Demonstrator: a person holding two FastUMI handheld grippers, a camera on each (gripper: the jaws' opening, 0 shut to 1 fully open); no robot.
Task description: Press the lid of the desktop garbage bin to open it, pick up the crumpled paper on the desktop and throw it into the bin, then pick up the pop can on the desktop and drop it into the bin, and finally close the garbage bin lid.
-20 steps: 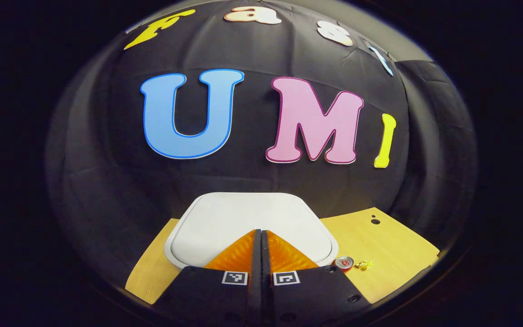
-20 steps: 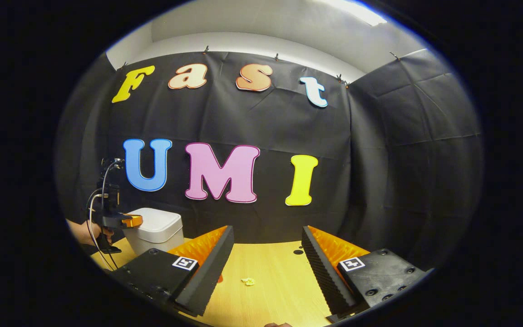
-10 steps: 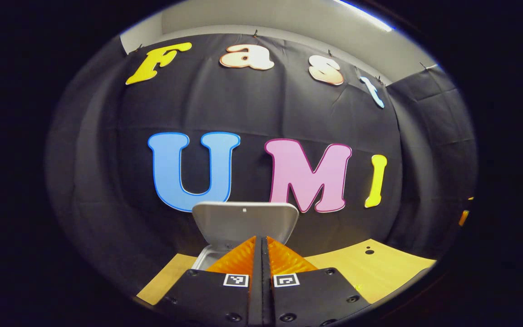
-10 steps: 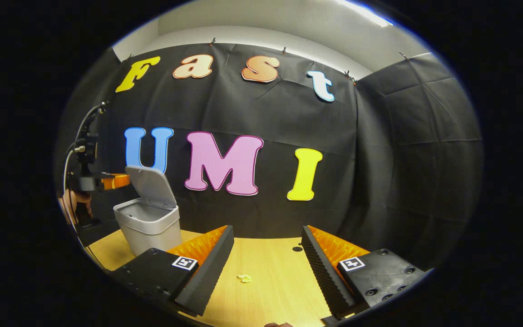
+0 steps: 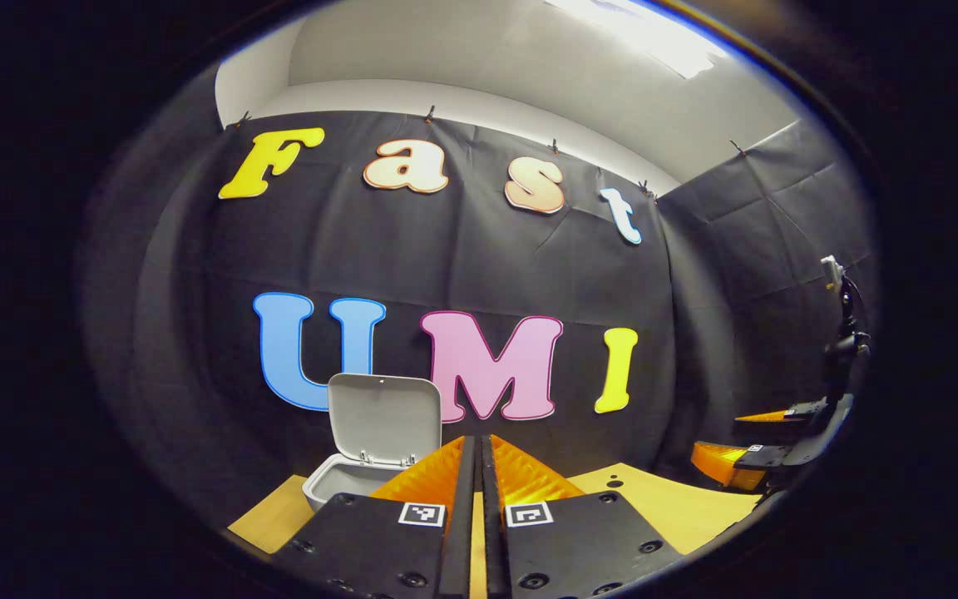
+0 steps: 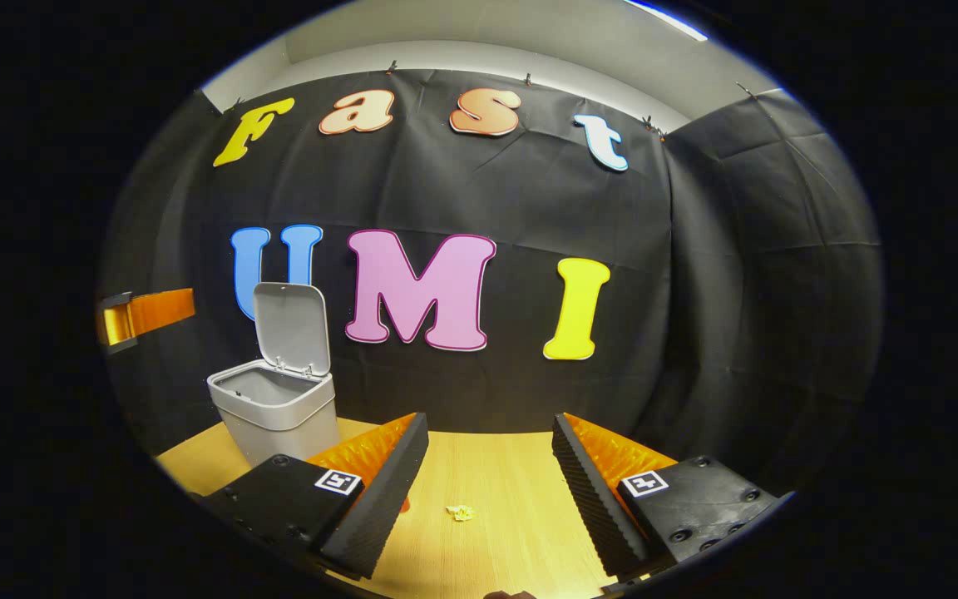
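In the right gripper view, the left gripper shows at the far left edge, raised well above the counter and to the left of the bin; from here I cannot tell how its jaws stand. Next comes the garbage bin, standing upright on the counter's left rear part, its long axis vertical. Its lid is swung up and stands nearly upright at the back, hinged along the rear rim, so the mouth faces up.

Further right, the right gripper has its jaws wide apart with nothing between them. The crumpled paper lies on the counter within the gap between the jaws, closer to the left one and touching neither.

In the left gripper view, the bin sits just left of the left gripper, whose jaws are together and empty. The right gripper hangs at the far right. No brand or label can be read.
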